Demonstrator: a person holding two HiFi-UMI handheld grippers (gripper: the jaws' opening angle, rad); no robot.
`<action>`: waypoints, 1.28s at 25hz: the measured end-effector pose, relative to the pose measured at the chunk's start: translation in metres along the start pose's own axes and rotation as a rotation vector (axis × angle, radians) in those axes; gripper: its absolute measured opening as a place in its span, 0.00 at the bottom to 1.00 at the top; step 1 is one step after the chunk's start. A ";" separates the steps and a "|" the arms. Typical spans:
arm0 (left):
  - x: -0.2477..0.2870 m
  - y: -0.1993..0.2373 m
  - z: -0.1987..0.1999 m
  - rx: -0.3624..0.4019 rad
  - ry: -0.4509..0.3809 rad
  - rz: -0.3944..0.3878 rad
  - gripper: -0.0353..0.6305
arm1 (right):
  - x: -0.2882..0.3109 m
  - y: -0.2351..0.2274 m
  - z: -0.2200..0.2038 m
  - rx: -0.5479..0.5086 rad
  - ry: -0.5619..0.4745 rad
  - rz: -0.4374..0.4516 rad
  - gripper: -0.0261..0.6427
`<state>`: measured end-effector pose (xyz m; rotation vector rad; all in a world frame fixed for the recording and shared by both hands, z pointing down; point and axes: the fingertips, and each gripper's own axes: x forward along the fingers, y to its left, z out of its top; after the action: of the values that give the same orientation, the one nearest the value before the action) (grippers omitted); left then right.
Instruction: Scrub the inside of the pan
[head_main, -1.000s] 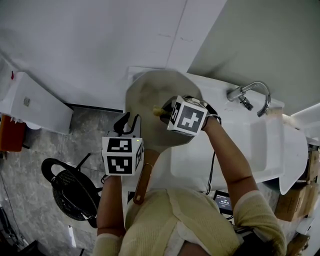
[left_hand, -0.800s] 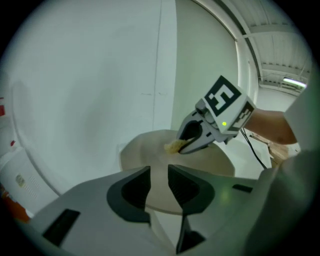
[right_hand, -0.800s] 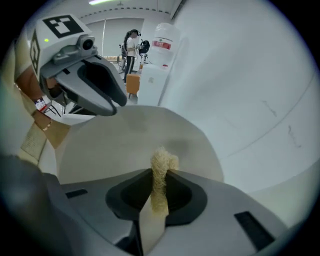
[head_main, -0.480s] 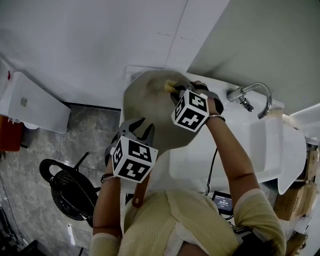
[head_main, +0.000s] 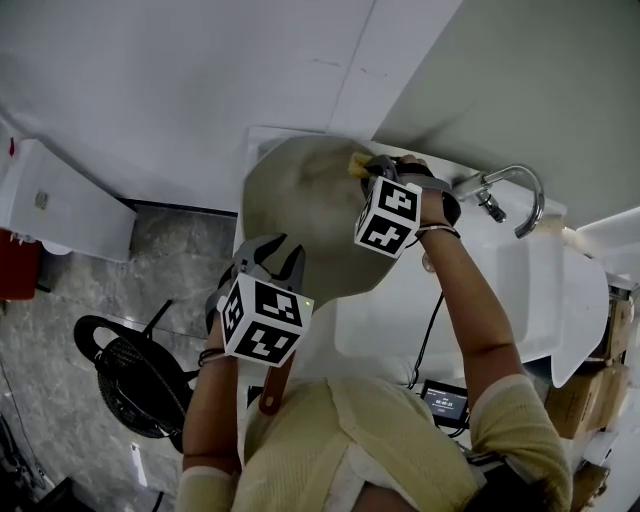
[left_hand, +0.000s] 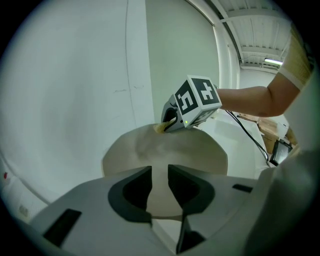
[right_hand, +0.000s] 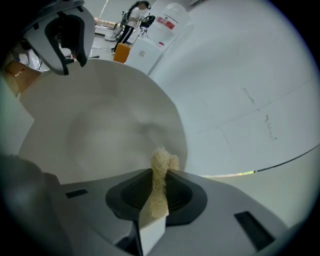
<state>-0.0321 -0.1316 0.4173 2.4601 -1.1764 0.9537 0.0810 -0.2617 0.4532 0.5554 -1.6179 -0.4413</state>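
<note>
Inside the pan (head_main: 300, 215), right tongs (head_main: 368, 165) gripping the scrubber (head_main: 357, 160) moved rightward; left tongs (head_main: 270, 255) clamp handle (head_main: 274, 382).

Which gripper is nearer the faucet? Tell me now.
Right. The right gripper, pinching the scrubber, is at the pan rim beside the faucet; the left gripper holds the pan handle, farther off.

Matt, smooth pan (head_main: 300, 215); rough, fibrous scrubber (right_hand: 159, 184); glossy wooden handle (head_main: 272, 388).

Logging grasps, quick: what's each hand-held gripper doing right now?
Left hand-held gripper: closed on the pan, at its near edge.
Right hand-held gripper: closed on the scrub pad.
</note>
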 end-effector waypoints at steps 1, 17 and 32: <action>0.000 0.000 0.000 -0.001 -0.001 0.001 0.28 | 0.000 0.003 -0.003 -0.013 0.015 0.016 0.16; -0.011 -0.001 0.001 -0.035 -0.035 0.007 0.28 | -0.013 0.052 -0.024 -0.096 0.151 0.255 0.16; -0.018 -0.002 -0.001 -0.043 -0.042 0.020 0.28 | -0.029 0.088 -0.026 -0.129 0.181 0.425 0.16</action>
<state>-0.0397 -0.1186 0.4064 2.4507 -1.2239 0.8774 0.1003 -0.1728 0.4841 0.1399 -1.4709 -0.1697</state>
